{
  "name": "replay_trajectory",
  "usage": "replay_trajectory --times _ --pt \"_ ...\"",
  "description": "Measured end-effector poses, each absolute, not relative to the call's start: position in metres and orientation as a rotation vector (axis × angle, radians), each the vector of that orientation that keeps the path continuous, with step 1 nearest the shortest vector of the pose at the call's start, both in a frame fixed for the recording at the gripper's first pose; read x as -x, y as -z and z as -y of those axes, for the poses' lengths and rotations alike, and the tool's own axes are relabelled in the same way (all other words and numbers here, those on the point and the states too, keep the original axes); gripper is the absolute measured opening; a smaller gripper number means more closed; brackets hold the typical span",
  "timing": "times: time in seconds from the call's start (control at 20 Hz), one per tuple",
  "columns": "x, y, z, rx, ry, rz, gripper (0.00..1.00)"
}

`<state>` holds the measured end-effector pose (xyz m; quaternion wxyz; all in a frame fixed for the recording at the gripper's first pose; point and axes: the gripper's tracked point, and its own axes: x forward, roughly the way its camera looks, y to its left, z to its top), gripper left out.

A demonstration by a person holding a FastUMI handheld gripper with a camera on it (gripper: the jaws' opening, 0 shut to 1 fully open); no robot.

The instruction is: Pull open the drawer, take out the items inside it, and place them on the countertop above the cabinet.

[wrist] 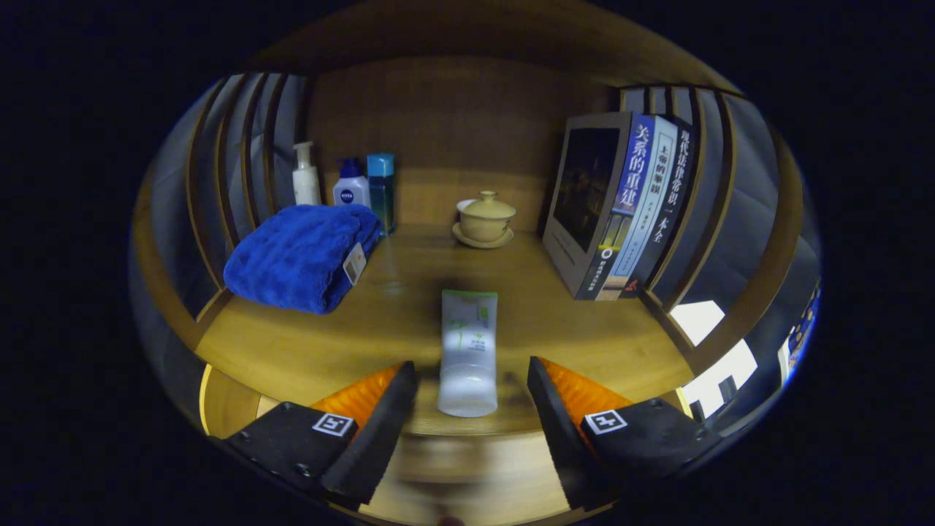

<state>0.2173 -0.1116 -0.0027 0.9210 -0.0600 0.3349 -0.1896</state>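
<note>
Placing step, by the look of it: the tube (468, 351) lies flat on the bench (307, 343) with the gripper (471, 387) around its near end. Jaws are spread, one each side of the tube's rounded near end, and there is a visible gap on both sides, so nothing is pinched. My read is that the tube is set down and released, or just about to be.

Tube position: middle of the bench, near its front edge, between the jaws and running out ahead of them. Long axis runs 6 to 12 o'clock, straight along the gripper's line. The flat end with the green band points to 12, toward the back wall; the rounded white end points to 6, toward the gripper. It is lying, not standing.

Around it:
- folded towel (299, 256) at 10 o'clock, well apart from the tube
- three bottles (350, 186) behind the towel, against the back wall
- lidded cup (483, 218) on a saucer at 12, beyond the tube
- leaning books (621, 204) at 2 o'clock

Next move, as a judgement: back the gripper straight out toward 6, keeping the jaws wide so neither one nudges the tube, then drop to the drawer for whatever is left. The drawer's contents can't be told from here.
</note>
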Motion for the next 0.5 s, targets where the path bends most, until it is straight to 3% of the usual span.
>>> replay_trajectory --times 0.35,0.5 --pt "-0.15 -0.101 0.104 0.253 0.481 -0.371 0.99" --pt "-0.114 -0.116 0.071 0.234 0.422 -0.274 0.98"
